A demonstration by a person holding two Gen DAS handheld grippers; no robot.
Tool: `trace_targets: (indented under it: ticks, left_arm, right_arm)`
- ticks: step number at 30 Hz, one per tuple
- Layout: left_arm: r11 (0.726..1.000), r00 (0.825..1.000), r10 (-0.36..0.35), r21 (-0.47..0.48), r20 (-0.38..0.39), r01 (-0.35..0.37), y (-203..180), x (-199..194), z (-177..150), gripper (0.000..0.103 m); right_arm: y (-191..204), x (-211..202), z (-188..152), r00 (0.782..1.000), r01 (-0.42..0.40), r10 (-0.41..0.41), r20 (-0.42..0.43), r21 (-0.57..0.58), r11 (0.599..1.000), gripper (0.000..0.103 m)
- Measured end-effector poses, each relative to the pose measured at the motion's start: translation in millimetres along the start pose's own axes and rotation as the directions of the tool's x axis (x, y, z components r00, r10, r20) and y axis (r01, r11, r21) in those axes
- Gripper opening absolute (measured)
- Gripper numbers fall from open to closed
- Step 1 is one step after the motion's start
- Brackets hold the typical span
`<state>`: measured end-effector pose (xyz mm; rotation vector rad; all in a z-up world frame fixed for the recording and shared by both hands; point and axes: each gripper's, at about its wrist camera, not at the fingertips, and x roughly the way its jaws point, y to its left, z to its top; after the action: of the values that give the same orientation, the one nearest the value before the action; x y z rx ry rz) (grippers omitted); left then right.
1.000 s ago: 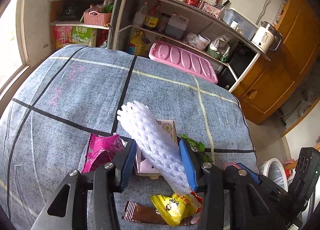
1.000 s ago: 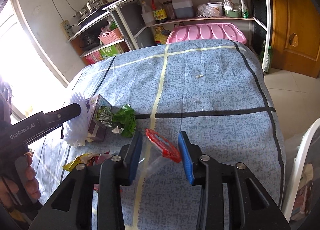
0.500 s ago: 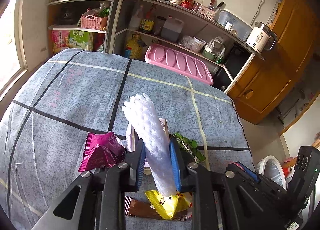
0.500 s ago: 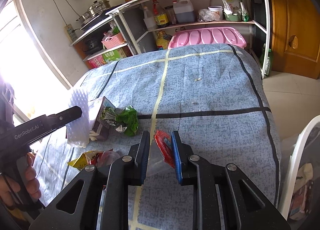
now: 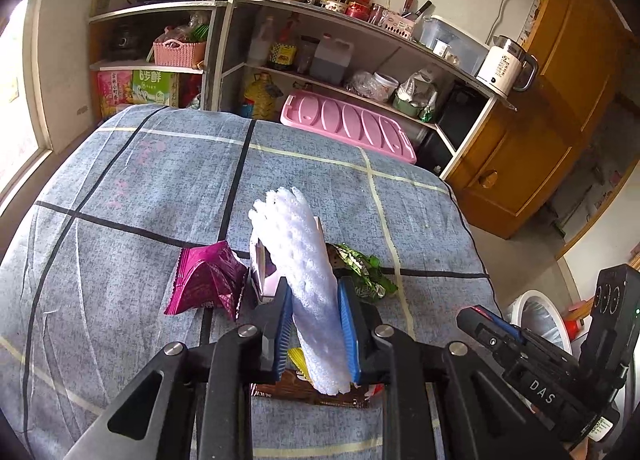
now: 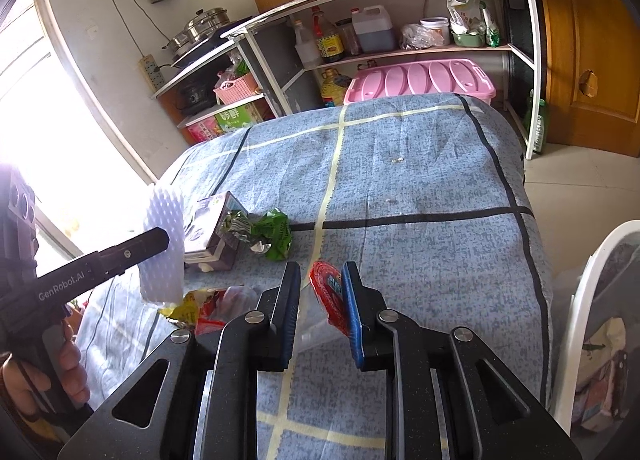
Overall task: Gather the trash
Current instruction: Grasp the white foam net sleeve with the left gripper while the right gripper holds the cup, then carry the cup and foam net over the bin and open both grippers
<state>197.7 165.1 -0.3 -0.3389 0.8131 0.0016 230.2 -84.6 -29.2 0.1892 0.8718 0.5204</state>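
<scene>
In the left wrist view my left gripper (image 5: 314,300) is shut on a white foam net sleeve (image 5: 296,244), which sticks up and forward out of the blue pads above the blue checked tablecloth (image 5: 140,180). Under it lie a magenta wrapper (image 5: 208,284), a small carton (image 5: 262,272), a green wrapper (image 5: 360,268) and yellow (image 5: 296,358) and brown (image 5: 280,390) wrappers. The right wrist view shows my right gripper (image 6: 322,284) shut on a red wrapper (image 6: 328,292) with clear plastic attached. The left gripper (image 6: 160,238) with the foam sleeve (image 6: 164,244) shows at the left there.
A white bin (image 6: 592,300) with a trash bag stands off the table's right edge, also seen as the bin (image 5: 536,312) in the left view. Shelves with bottles and a pink crate lid (image 5: 352,128) stand behind the table. A wooden cabinet (image 5: 540,120) is at the right.
Both pairs of jaws have closed: the left on the foam sleeve, the right on the red wrapper. The foam sleeve now stands more upright off the pile.
</scene>
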Motion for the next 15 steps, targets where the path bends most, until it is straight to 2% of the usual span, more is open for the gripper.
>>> trace_targets:
  ticks: [6,10,15]
  left_arm:
    - [0.999,1.000,-0.018,0.044,0.015,0.018,-14.0,-16.7,-11.4,0.023]
    - [0.994,0.999,-0.021,0.105,0.026,0.018,-32.0,-27.6,-19.9,0.023]
    - [0.991,0.998,-0.059,0.122,0.023,0.056,-47.1,-36.0,-28.5,0.023]
  right_arm:
    - [0.7,-18.3,-6.6,0.999,-0.028,0.028,0.018,0.006,1.000,0.022]
    - [-3.4,-34.2,-9.4,0.998,-0.043,0.043,0.037,0.016,0.999,0.022]
    - [-7.2,-52.9,-14.3,0.997,-0.051,0.050,0.052,0.014,0.999,0.022]
